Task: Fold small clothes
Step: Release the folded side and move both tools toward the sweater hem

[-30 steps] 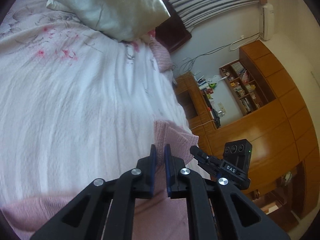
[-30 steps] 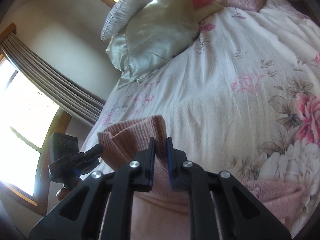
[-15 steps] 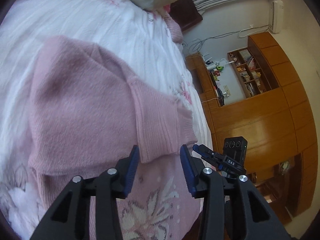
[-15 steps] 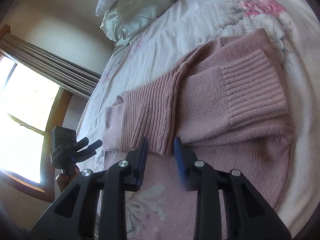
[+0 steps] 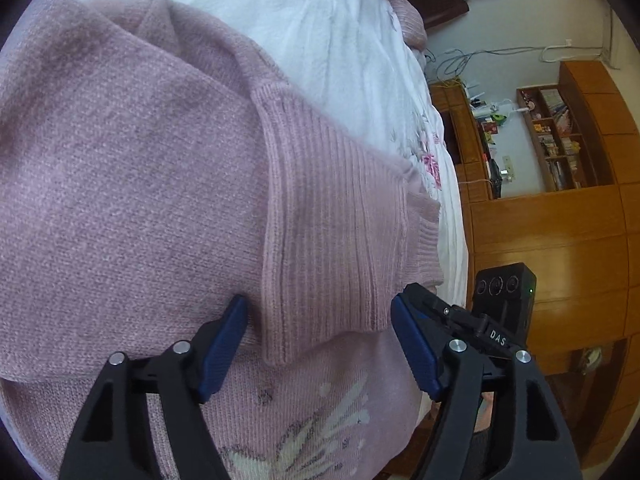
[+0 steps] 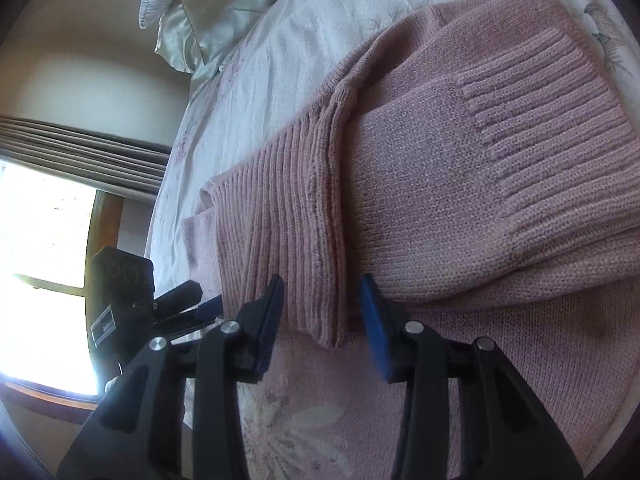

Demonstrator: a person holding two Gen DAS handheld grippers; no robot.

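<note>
Bedroom | pink sweater (image 5: pixel 132 184) lies folded on bed (image 5: pixel 320 20) | left gripper (image 5: pixel 320 344), right gripper (image 6: pixel 322 316) both gape, empty, fold apparently laid.

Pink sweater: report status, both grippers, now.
Left gripper open, empty. Right gripper open, empty. Pink sweater lies on bed, ribbed hem folded over. Nothing in the way.

Bare bedspread (image 5: pixel 332 20) beyond folded sweater (image 5: pixel 140 168)

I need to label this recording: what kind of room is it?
Most likely a home bedroom: a bed with a floral white bedspread, a silvery pillow, a wooden wardrobe with shelves, and a curtained window.
</note>
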